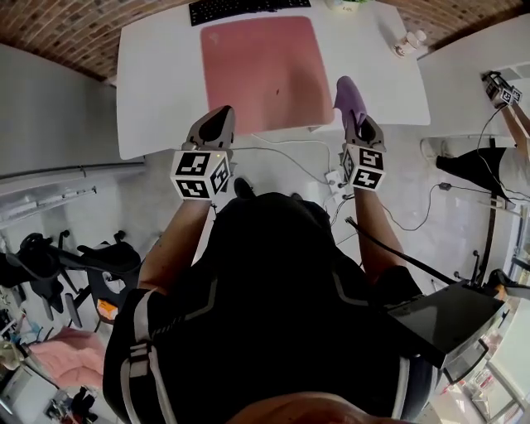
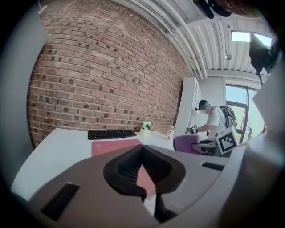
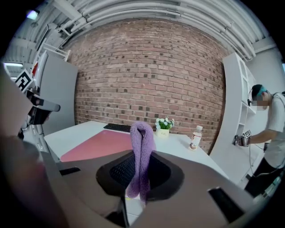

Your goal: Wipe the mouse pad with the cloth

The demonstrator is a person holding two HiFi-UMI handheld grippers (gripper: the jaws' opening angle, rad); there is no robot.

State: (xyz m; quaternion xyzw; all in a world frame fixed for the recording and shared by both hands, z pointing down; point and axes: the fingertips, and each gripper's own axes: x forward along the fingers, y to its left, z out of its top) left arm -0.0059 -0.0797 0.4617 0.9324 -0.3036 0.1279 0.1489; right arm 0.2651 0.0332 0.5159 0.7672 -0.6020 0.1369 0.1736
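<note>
A pink mouse pad (image 1: 265,70) lies on the white table (image 1: 157,83), in front of a black keyboard (image 1: 248,8). My right gripper (image 1: 356,118) is shut on a purple cloth (image 1: 349,96), which stands up folded between the jaws (image 3: 141,151). It hovers at the table's front edge, just right of the pad's near right corner. My left gripper (image 1: 219,118) is held by the pad's near left corner, jaws shut with nothing in them. The left gripper view shows the pad (image 2: 116,146) ahead and the cloth (image 2: 186,143) to the right.
A small bottle (image 1: 410,41) stands at the table's back right, and a pot of flowers (image 3: 163,127) sits behind the pad. Cables and a power strip (image 1: 335,178) lie on the floor below the table edge. Another person (image 3: 269,129) works at a second table on the right.
</note>
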